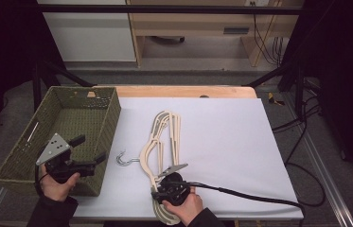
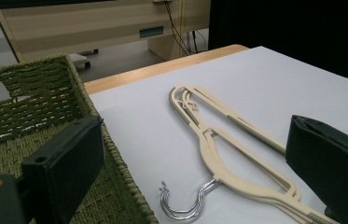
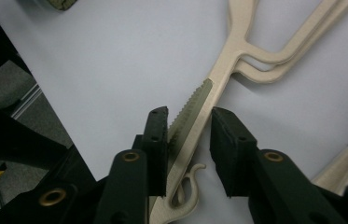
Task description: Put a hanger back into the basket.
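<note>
A stack of cream plastic hangers [image 1: 164, 137] with metal hooks [image 1: 124, 159] lies on the white sheet, hooks pointing toward the basket. My right gripper [image 1: 162, 187] is at the stack's near end. In the right gripper view its jaws [image 3: 188, 121] stand on either side of one hanger arm [image 3: 218, 74], pads against the ridged grey strip. My left gripper [image 1: 89, 148] hovers over the basket's near right corner, open and holding nothing. In the left gripper view, the hangers [image 2: 209, 140] and hooks [image 2: 185, 205] show between the wide-apart jaws [image 2: 195, 126].
A green woven basket [image 1: 112, 113] stands at the left, its wall [image 2: 83, 93] close to my left gripper. The white sheet [image 1: 221, 142] covers the wooden table [image 1: 179, 91]. A black cable [image 1: 250, 195] trails right from my right gripper.
</note>
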The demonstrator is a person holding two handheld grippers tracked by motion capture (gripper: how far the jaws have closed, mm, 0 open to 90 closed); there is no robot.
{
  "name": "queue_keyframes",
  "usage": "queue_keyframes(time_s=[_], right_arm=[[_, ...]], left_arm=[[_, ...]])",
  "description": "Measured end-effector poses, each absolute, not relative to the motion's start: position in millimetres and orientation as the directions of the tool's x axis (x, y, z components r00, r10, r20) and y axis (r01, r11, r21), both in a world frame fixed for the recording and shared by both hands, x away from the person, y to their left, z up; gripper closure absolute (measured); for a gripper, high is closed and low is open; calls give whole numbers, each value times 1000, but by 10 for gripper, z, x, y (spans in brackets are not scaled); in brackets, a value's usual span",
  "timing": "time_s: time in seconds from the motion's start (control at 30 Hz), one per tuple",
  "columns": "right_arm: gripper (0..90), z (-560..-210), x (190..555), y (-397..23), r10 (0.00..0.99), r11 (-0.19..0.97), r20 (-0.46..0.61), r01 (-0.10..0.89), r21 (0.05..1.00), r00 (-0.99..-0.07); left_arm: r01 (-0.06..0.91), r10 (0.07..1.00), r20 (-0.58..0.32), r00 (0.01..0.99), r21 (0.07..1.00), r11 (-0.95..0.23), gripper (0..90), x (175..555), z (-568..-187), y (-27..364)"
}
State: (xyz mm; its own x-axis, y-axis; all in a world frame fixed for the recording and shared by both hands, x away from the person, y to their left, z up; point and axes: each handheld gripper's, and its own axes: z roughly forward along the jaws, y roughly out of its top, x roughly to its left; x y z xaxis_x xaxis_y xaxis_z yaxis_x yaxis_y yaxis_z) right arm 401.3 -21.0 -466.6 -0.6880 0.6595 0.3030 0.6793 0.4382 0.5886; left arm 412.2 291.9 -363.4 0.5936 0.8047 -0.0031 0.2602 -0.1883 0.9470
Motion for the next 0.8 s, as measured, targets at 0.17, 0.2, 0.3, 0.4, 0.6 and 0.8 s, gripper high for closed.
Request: queue_keyframes(time_s=[0.17,0.2,0.3,0.4,0.6,0.8], right_arm=[[736,-4617,4007,-225,687,430,298,702,568,-663],[736,-4617,4007,-225,687,430,298,702,568,-663],[744,-4612,4018,-248,696,427,289,702,569,-658],[757,-4596,4030,-285,718,428,264,708,562,-644],[777,-4570,4030,-341,737,442,214,696,566,-642],[738,-4550,4032,-354,753,443,181,691,571,-632]], left_arm=[[262,805,-5,593,947,-187,49,4122,-3634,2921],[261,805,-5,593,947,-186,49,4122,-3633,2920],[260,803,-5,595,947,-187,50,4120,-3633,2915],[259,803,-4,596,947,-188,51,4118,-3634,2911],[258,800,-6,600,948,-187,53,4117,-3634,2901],[252,793,-6,610,949,-187,66,4109,-3631,2879]])
